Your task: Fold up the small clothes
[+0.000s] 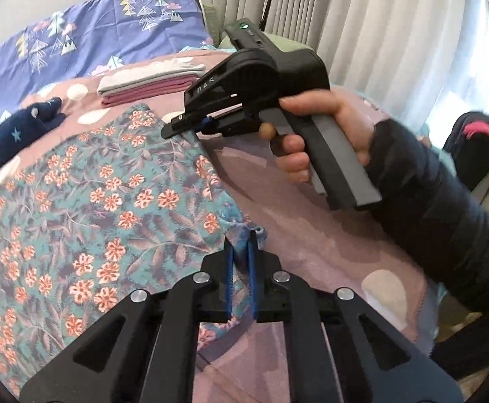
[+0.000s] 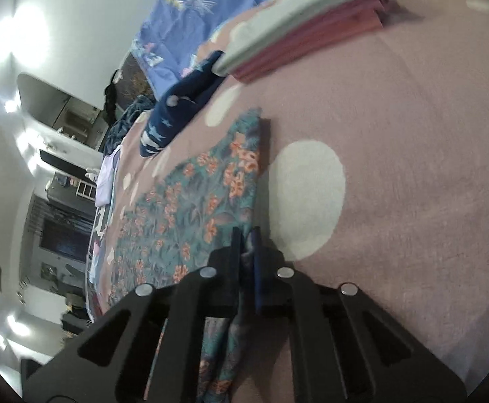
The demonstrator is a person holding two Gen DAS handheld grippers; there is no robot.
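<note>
A teal floral garment [image 1: 86, 208] with orange flowers lies spread on the pink spotted blanket [image 1: 311, 235]. My left gripper [image 1: 241, 248] is shut on its near right edge. My right gripper [image 1: 190, 127], held by a hand in a dark sleeve, pinches the garment's far right edge. In the right wrist view the right gripper [image 2: 247, 241] is shut on the floral garment's edge [image 2: 194, 208], with cloth running between the jaws.
A stack of folded white and pink clothes [image 1: 150, 80] lies at the back, also in the right wrist view [image 2: 298, 30]. A navy star-print garment [image 1: 12, 134] lies at the left. A blue tree-print pillow [image 1: 86, 37] and curtains [image 1: 362, 16] stand behind.
</note>
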